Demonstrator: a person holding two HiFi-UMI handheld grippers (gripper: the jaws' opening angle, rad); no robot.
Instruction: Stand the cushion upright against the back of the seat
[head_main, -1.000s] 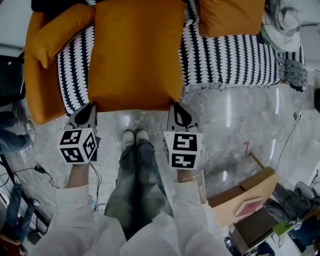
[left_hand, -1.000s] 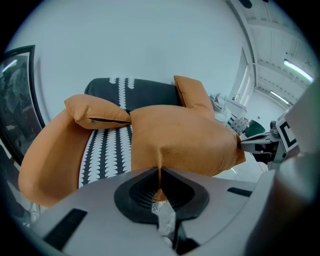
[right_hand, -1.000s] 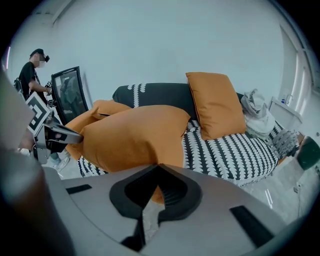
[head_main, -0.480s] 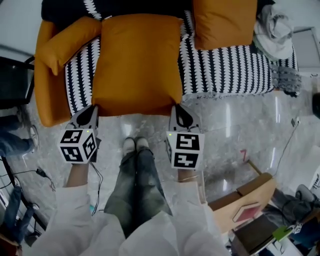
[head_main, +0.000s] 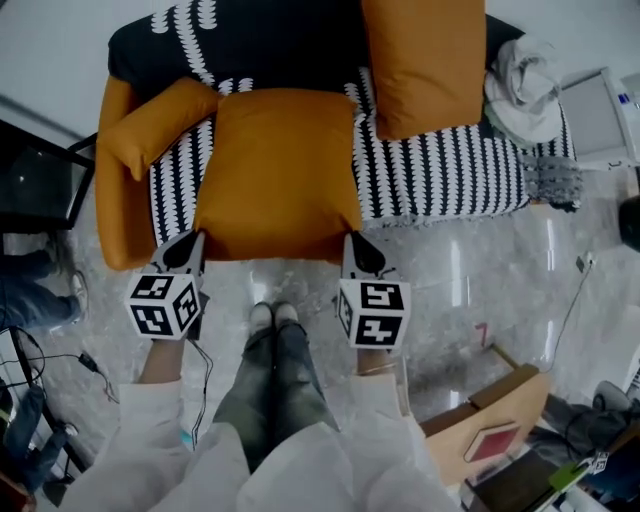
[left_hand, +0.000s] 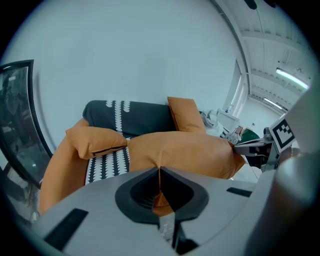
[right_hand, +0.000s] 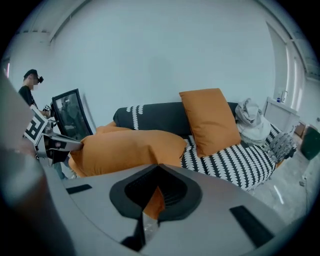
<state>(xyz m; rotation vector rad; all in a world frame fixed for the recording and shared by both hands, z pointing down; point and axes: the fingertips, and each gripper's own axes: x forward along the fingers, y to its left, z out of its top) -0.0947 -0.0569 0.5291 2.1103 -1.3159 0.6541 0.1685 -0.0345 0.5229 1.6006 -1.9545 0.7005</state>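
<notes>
At the sofa (head_main: 440, 170) front edge, both grippers are pinching the big orange cushion (head_main: 278, 170) by its near corners. Left gripper (head_main: 188, 245) is on the left corner, right gripper (head_main: 357, 245) on the right corner, with the person's legs (head_main: 270, 370) between them on the grey floor (head_main: 450, 300). In the left gripper view the jaws are closed tight, with a fold of orange fabric clamped between the fingers (left_hand: 142, 192) and the cushion (left_hand: 185, 152) stretching away from them. The right gripper view shows the same: jaws closed, orange fabric caught between the fingers (right_hand: 172, 192), the cushion (right_hand: 130, 150) running off to the left. The cushion sits roughly flat over the left half of the seat, near edge at the seat front, far edge toward the black backrest (head_main: 270, 40). It is not upright. I can't tell whether its underside touches the seat. A smaller orange pillow (head_main: 160, 120) lies just beside its left rear corner, against the orange armrest (head_main: 118, 210). A second orange cushion (head_main: 425, 60) leans upright against the backrest to the right, near but apart from the held one. A grey cloth bundle (head_main: 522, 85) sits at the sofa's right end. A cardboard box (head_main: 490, 410) stands on the floor to the person's right.
</notes>
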